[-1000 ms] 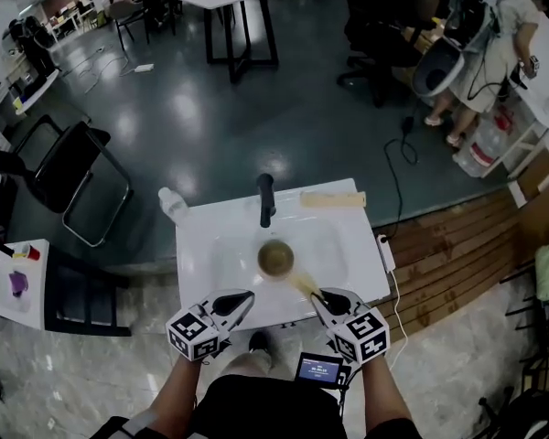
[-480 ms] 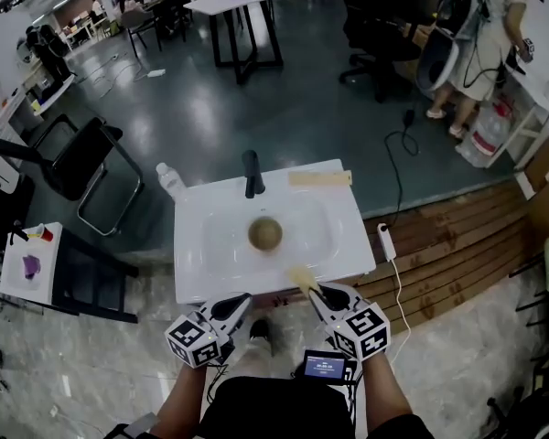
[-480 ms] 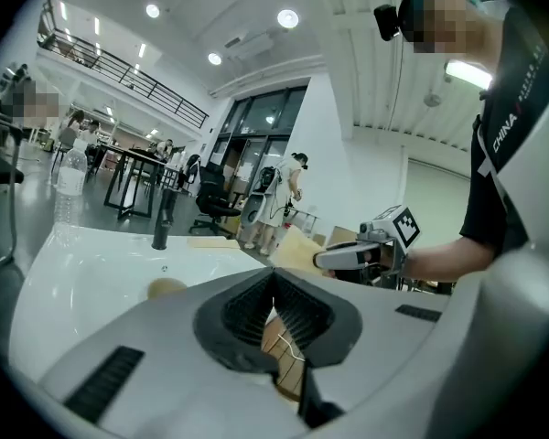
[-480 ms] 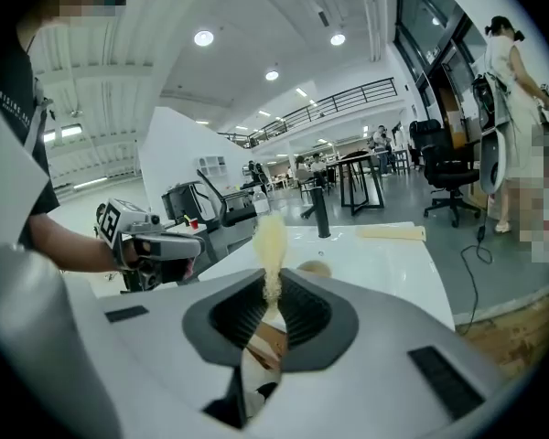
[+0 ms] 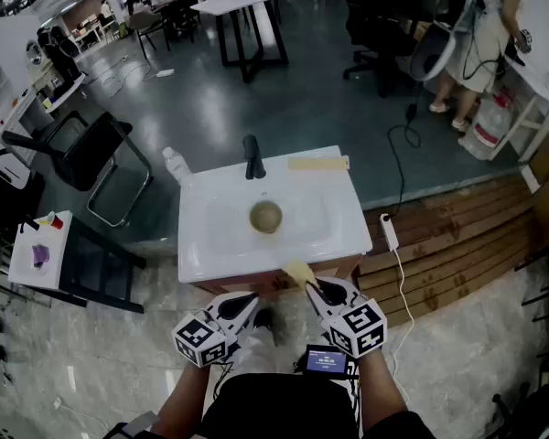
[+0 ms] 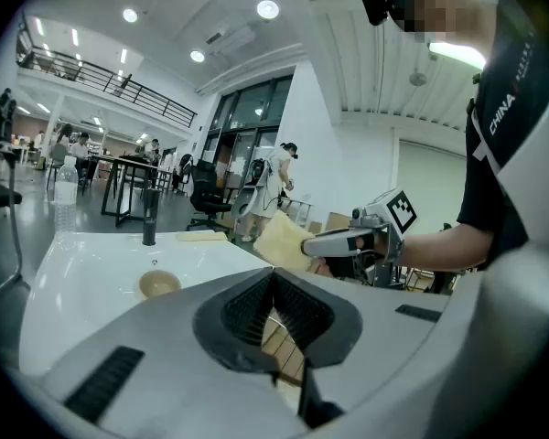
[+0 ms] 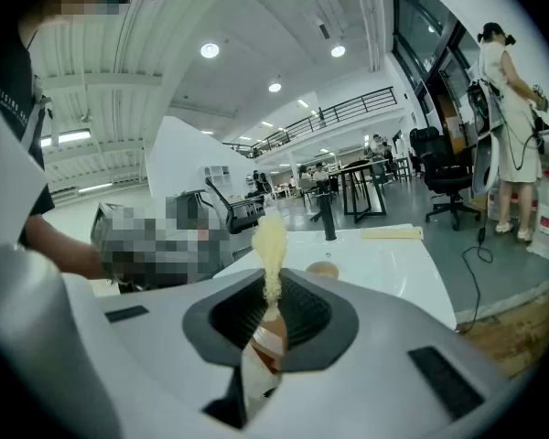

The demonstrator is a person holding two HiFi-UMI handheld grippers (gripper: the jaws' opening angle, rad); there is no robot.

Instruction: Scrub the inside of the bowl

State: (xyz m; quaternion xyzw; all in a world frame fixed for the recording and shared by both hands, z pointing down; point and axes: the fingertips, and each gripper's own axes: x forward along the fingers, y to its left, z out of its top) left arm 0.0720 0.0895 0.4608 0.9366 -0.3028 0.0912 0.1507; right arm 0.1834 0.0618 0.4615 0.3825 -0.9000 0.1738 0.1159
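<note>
A tan bowl (image 5: 265, 216) sits in the middle of the white sink (image 5: 210, 245), below the black faucet (image 5: 250, 156). Both grippers hang just in front of the sink's near edge, clear of the bowl. My right gripper (image 5: 310, 287) is shut on a yellow sponge (image 5: 298, 272), which sticks out past its tips. My left gripper (image 5: 248, 299) is shut with nothing in it. The left gripper view has the bowl (image 6: 158, 284) at left and the sponge (image 6: 282, 241) held up at right. From the right gripper view, the sponge (image 7: 270, 245) stands upright between the jaws, the bowl (image 7: 322, 270) beyond.
A wooden board (image 5: 318, 163) lies on the sink's back right rim and a clear bottle (image 5: 174, 165) stands at its back left corner. A black chair (image 5: 82, 158) and a small white table (image 5: 38, 254) are at left. A power strip (image 5: 389, 231) and wooden decking lie right.
The view has drawn back from the sink. Both grippers have pulled from over the sink's front rim to just in front of it, the sponge leaving the bowl's side.
</note>
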